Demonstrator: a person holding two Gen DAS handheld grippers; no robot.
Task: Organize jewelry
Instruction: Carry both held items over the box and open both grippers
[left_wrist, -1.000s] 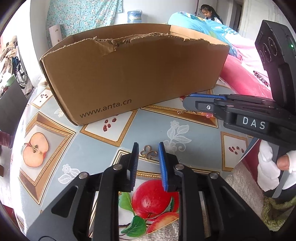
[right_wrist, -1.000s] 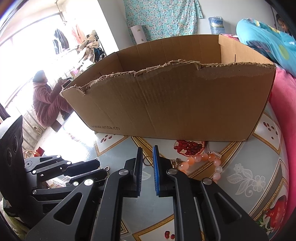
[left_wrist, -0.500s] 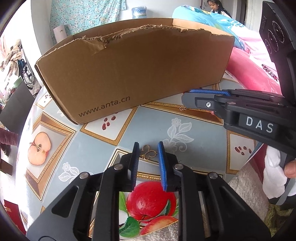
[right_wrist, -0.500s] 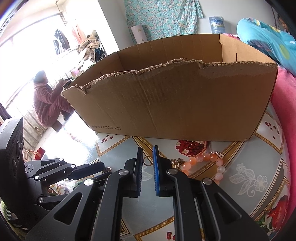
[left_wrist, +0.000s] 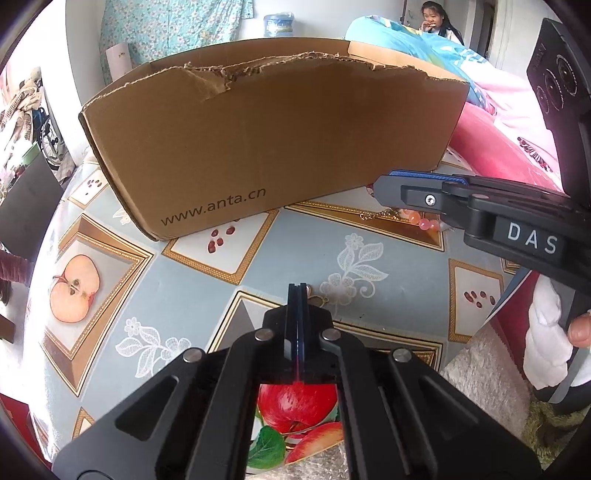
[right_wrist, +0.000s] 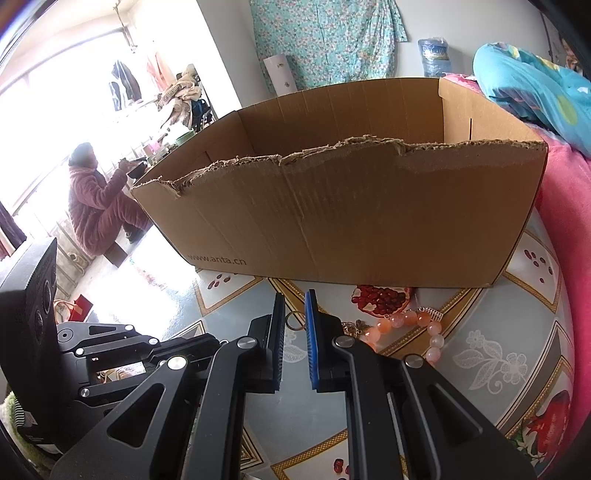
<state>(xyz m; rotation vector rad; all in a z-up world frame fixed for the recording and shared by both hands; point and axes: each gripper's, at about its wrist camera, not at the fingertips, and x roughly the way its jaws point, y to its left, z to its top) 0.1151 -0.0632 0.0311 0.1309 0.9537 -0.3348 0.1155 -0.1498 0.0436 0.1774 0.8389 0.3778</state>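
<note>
Left gripper (left_wrist: 297, 291) just clamped onto gold charm (left_wrist: 317, 300); right gripper (right_wrist: 294, 301) slightly parted, empty.

A round table (left_wrist: 280, 254), covered by a glossy cloth printed with apples, pomegranates and white flowers in gold-edged frames, is carrying everything. A torn-rimmed cardboard box (left_wrist: 273, 147) printed "www.anta.cn" is sitting on it at about twelve o'clock in both views. In the right wrist view a bracelet of pink beads (right_wrist: 413, 325) is lying at three o'clock, just in front of the box. A small gold ornament (left_wrist: 317, 300) is lying near the centre of the left view.
</note>
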